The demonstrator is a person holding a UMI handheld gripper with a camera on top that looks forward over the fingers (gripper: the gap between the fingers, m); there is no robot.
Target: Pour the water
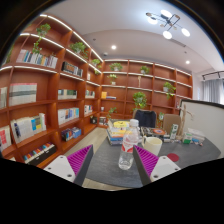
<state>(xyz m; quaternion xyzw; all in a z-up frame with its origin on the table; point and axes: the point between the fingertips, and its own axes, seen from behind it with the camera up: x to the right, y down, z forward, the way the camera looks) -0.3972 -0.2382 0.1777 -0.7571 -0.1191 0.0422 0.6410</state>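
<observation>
A clear plastic water bottle point(127, 152) stands upright on a dark grey mat point(112, 170) on the table, between and just ahead of my fingers. My gripper point(113, 163) is open, its magenta pads point(80, 160) set wide on either side with a clear gap to the bottle. A pale cup point(152, 145) stands to the right of the bottle, beyond the right finger.
A stack of books point(120, 129) lies behind the bottle. A white box point(203, 122) stands at the table's right. Wooden bookshelves point(45, 95) with books and plants line the left and back walls. A dark chair point(147, 119) stands beyond the table.
</observation>
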